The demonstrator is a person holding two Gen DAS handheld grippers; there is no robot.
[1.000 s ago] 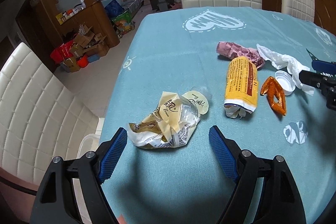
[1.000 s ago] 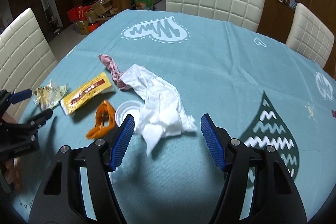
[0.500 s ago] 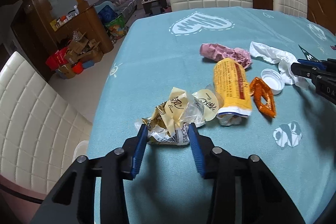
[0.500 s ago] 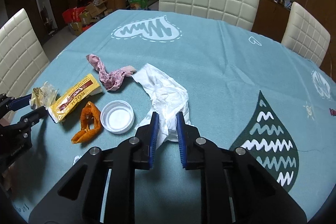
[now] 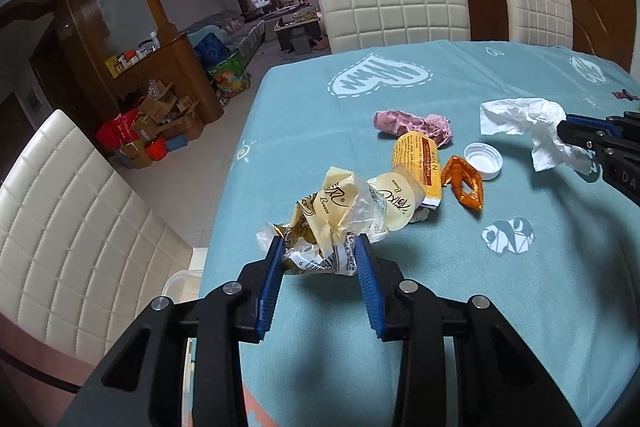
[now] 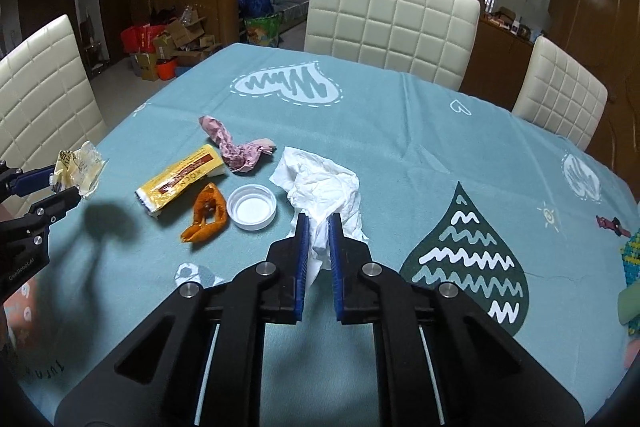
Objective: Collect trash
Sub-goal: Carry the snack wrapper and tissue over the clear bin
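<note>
A second ago both of your claws stood spread over the bench; now each has closed on a piece of trash and begun to lift. Your left claw (image 5: 320,247) is pinching the crumpled cream wrapper (image 5: 340,215), which hangs off the cloth just ahead of the pads. Your right claw (image 6: 318,227) is pressed together on the white tissue (image 6: 324,187), whose far end rises in a bunch above the pads. Two pieces are in hand, so the collecting is under way, though no bin shows in either view and I cannot tell where you should carry them.

Four pieces are left on the teal bench (image 6: 400,131), all seen from the right claw. The white cap (image 6: 251,207) lies at ten o'clock, just beside the tissue's edge. The orange scrap (image 6: 206,215) is left of the cap, nearly touching it. The yellow packet (image 6: 180,183) lies further out at ten o'clock, and the pink crumpled paper (image 6: 236,151) at eleven.

The tissue trails close to the cap; I judge a low sideways sweep could drag it along. The cream chair (image 6: 390,23) at twelve o'clock stands well clear.
</note>
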